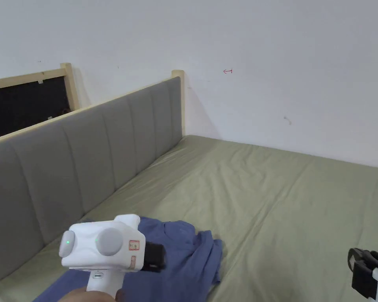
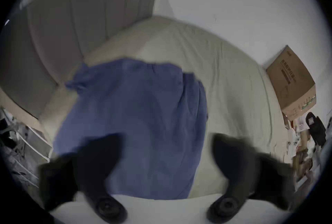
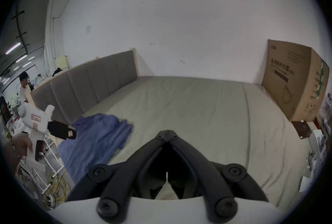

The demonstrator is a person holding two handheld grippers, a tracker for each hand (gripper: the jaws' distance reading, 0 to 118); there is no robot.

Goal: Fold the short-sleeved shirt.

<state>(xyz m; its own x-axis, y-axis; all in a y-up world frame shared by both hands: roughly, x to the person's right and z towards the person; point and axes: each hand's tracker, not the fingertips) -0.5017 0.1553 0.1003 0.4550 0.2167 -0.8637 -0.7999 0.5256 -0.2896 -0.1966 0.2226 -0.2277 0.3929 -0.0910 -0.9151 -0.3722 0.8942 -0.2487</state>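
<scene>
- the blue shirt point(image 1: 176, 259) lies rumpled on the bed point(image 1: 286, 196), close to the padded headboard point(image 1: 86, 157) and at the near edge; one part bunches up on the side away from the headboard, so it is not yet spread flat.
- the left tongs point(image 2: 165, 161) hover just above the shirt, jaws wide apart with nothing between them; from the left gripper view the blue cloth sits right under the gap, which reads as lining up for a first grab.
- the right tongs point(image 3: 167, 131) sit well away from the headboard, over bare sheet, with the jaw tips together and gripping nothing; they look parked until the left side has picked a spot.
- no fold looks made yet, so the task seems to be at its start.
- the shirt probably needs pulling out flat before folding; the loose heap on the side far from the headboard could drag along if only one edge is lifted.
- a cardboard box point(image 3: 294, 82) stands against the wall on the side of the bed opposite the headboard, clear of the shirt.
</scene>
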